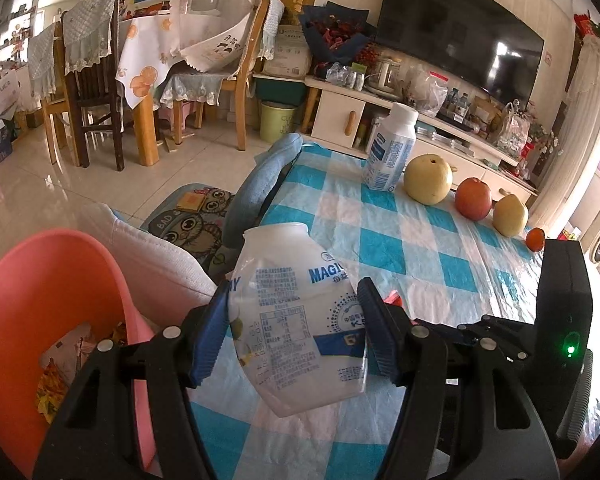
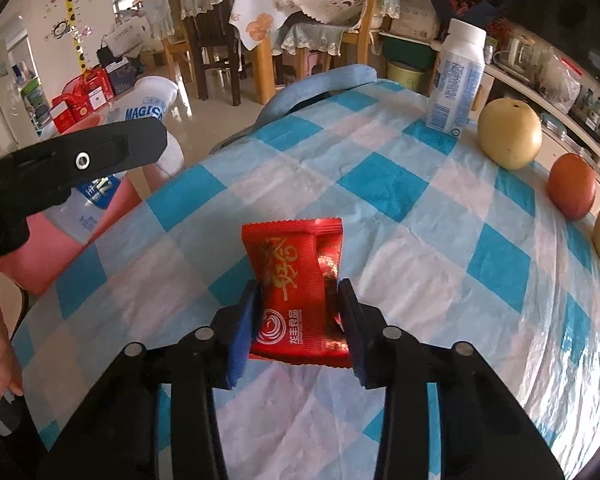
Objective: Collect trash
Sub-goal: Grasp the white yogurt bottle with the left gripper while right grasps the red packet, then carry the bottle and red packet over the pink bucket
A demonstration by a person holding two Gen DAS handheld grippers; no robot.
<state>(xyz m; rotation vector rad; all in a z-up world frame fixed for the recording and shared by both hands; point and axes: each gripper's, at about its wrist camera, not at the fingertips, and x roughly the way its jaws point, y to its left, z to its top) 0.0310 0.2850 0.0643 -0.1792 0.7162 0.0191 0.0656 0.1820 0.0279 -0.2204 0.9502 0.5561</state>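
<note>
A pink trash bin [image 1: 56,304] sits at far left, beside the checked tablecloth [image 1: 400,240]. The left gripper [image 1: 292,328] clamps an empty clear plastic bottle [image 1: 296,320] near the bin. The right gripper [image 2: 298,320] pinches a red snack wrapper [image 2: 296,280] above the table. A white bottle [image 1: 390,148] and fruit [image 1: 428,179] line the far edge.

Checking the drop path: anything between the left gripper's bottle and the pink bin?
Nothing visible. The left gripper holds the crushed clear plastic bottle over the table edge; the pink plastic bin stands open at lower left, with only a gap between.
</note>
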